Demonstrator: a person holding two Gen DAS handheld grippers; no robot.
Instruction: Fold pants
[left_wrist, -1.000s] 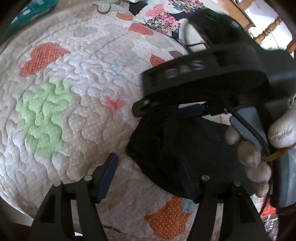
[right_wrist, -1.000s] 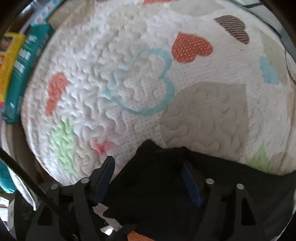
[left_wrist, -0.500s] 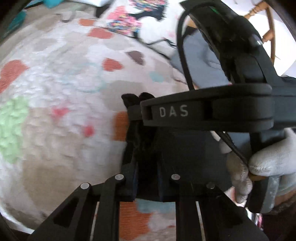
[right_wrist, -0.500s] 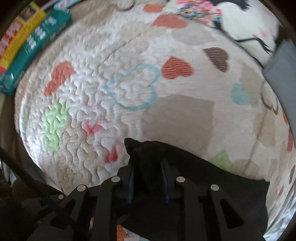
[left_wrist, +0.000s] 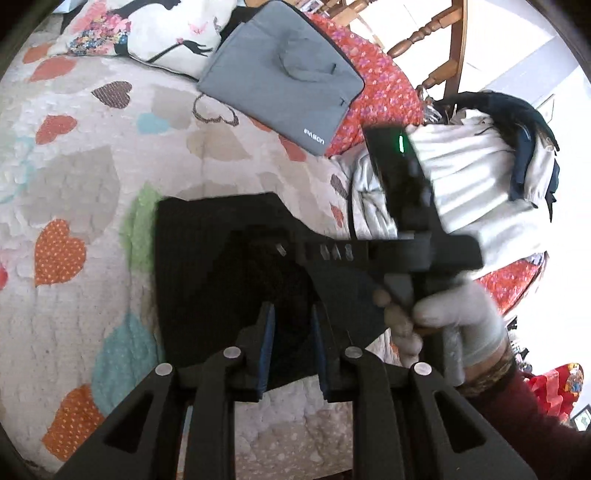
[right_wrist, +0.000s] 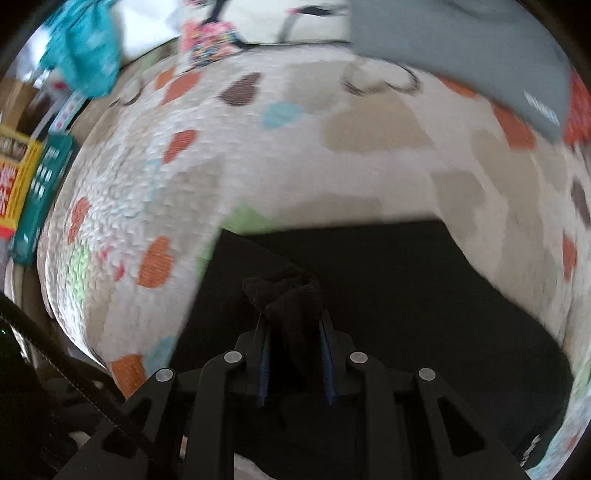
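Both grippers pinch the black pants during a fold over the heart-patterned quilt.

Left gripper, lower centre of the left wrist view, has its jaws drawn narrow on a dark fold of the pants, having just closed on it; right gripper, lower centre of the right wrist view, likewise clamps a bunched tuft of the same cloth, its jaws newly closed. Most of the garment lies flat across the middle and lower part of each frame on the quilt, with a grey laptop sleeve well apart at the upper centre. Judged from its drape, the fabric is light, limp and non-fragile; it would sag between grips, so holds are best taken at hem or waistband corners, keeping the edge taut.
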